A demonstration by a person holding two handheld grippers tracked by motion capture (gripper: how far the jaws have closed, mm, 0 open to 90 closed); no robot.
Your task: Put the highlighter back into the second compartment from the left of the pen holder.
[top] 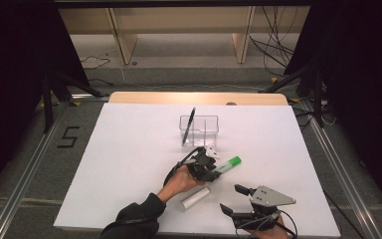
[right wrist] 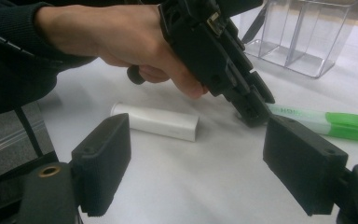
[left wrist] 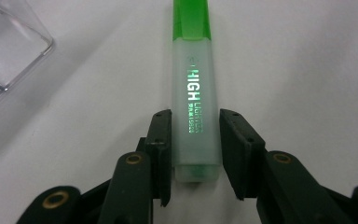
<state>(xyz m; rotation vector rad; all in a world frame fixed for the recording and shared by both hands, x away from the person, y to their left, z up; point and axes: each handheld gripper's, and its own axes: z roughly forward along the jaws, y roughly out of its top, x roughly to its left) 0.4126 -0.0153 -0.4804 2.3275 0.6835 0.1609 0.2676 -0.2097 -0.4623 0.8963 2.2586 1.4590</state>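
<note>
A green highlighter (top: 227,165) (left wrist: 193,93) (right wrist: 326,122) lies flat on the white table, green cap pointing away from my left gripper. My left gripper (top: 215,171) (left wrist: 196,116) straddles its pale rear end, both pads against its sides, so it is shut on it. A person's hand (right wrist: 121,37) holds that gripper low over the table. My right gripper (top: 234,199) (right wrist: 198,144) stands open near the front edge with nothing between its jaws, facing the left gripper.
A white cylinder (top: 195,197) (right wrist: 156,121) lies on the table between the two grippers. Farther back stands a clear divided organiser (top: 206,130) (left wrist: 9,51) (right wrist: 303,37) with a black pen (top: 188,127) leaning in it. The white tabletop (top: 129,164) spreads to the left.
</note>
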